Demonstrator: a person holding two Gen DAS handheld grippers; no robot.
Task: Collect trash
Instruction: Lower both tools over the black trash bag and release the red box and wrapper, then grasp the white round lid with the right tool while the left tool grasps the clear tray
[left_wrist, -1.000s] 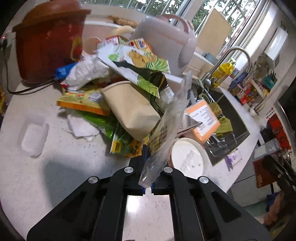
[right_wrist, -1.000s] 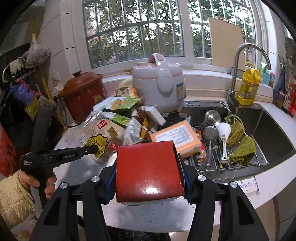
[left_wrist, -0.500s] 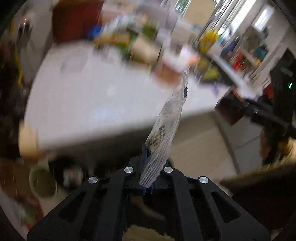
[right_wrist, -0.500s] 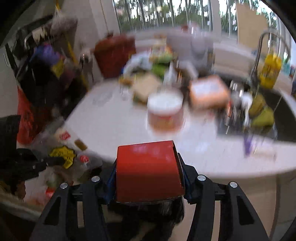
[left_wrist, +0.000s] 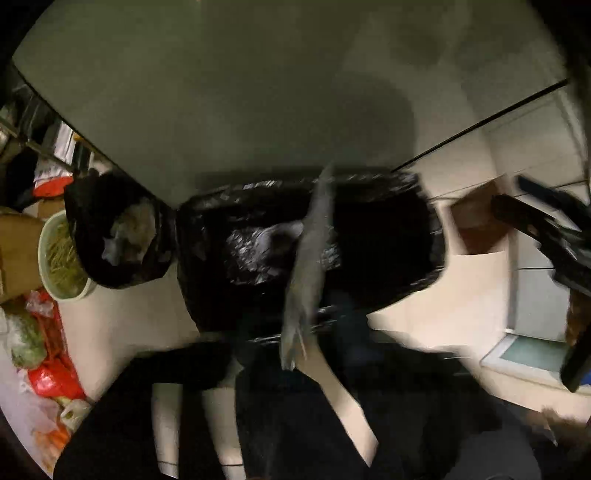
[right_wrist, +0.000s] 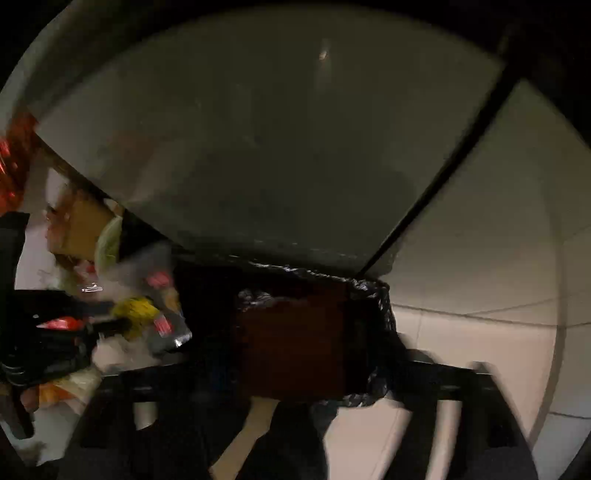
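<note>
Nearest, the left tool (left_wrist: 291, 354) pinches the bottom edge of a clear plastic wrapper (left_wrist: 310, 254), which stands limp over the black-lined trash bin (left_wrist: 388, 236). It looks light, floppy and slick, so an edge pinch suits it. The right tool (right_wrist: 291, 398) clamps a red box (right_wrist: 291, 343) by its sides above the same bin; stiff and light, probably crushable. Beyond stands a smaller black bag (left_wrist: 118, 236).
</note>
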